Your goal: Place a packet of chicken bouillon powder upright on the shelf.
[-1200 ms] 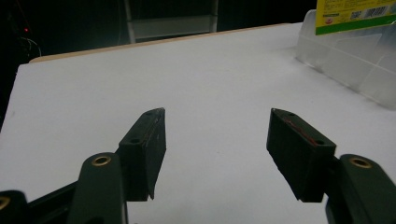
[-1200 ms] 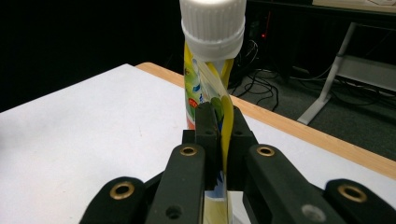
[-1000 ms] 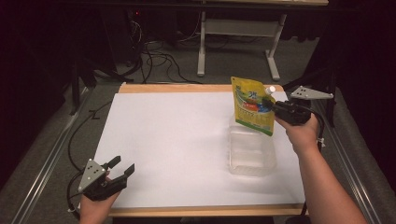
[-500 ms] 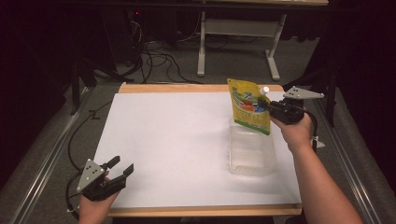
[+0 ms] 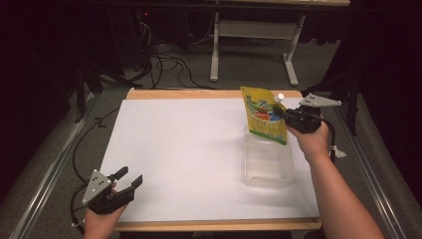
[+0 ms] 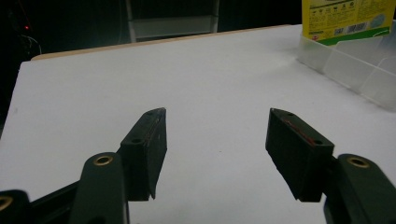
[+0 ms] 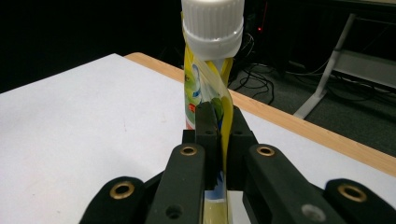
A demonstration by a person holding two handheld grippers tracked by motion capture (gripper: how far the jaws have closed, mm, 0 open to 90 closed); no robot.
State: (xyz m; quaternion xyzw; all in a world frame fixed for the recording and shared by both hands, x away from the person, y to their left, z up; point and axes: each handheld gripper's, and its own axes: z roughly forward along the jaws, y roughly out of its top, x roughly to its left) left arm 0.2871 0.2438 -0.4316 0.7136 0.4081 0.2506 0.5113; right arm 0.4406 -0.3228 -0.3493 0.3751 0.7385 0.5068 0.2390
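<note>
R gripper (image 5: 281, 113) pinching yellow pouch (image 5: 263, 115) | pouch hanging upright over clear box (image 5: 268, 164), cap (image 7: 212, 23) up | L gripper (image 5: 130, 180) resting w/ jaws wide

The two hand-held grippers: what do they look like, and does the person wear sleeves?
Both the left hand-held gripper and the right hand-held gripper are black, with brass-coloured rivets, a grey three-cornered plate on top and a trailing black cable. The forearms are bare: no sleeves visible.
</note>
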